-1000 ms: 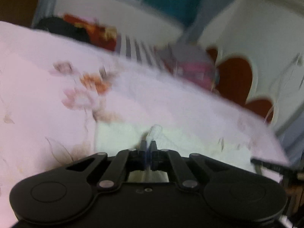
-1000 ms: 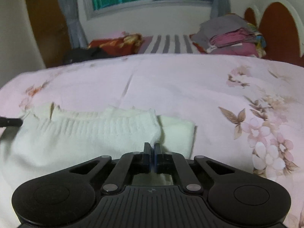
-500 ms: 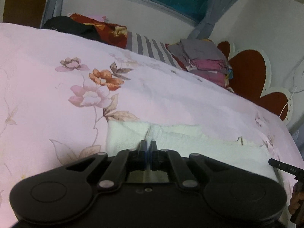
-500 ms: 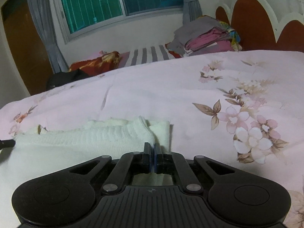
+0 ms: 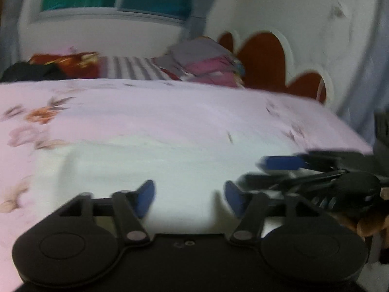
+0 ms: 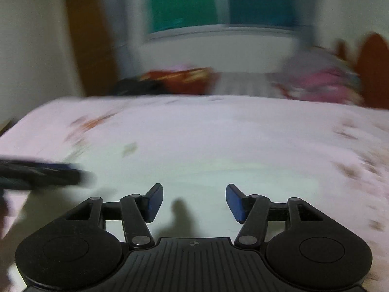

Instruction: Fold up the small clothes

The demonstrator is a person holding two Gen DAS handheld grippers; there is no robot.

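Note:
A cream knitted garment (image 5: 150,165) lies flat on the pink floral bedsheet (image 5: 170,107); it also shows in the right wrist view (image 6: 206,175). My left gripper (image 5: 189,194) is open and empty just above the garment's near part. My right gripper (image 6: 194,199) is open and empty above the garment too. The right gripper's fingers (image 5: 282,163) show at the right of the left wrist view, and the left gripper's fingers (image 6: 48,172) at the left of the right wrist view. Both views are blurred.
A stack of folded clothes (image 5: 206,63) sits at the far side of the bed by a red-and-white headboard (image 5: 267,58). Striped, red and black fabrics (image 5: 73,65) lie along the far edge under the window. The bed edge (image 5: 350,131) drops off at right.
Both grippers were shut on the garment's folded edge; they have now opened and let it go. The garment lies flatter. Both cameras are moving, so the views blur.

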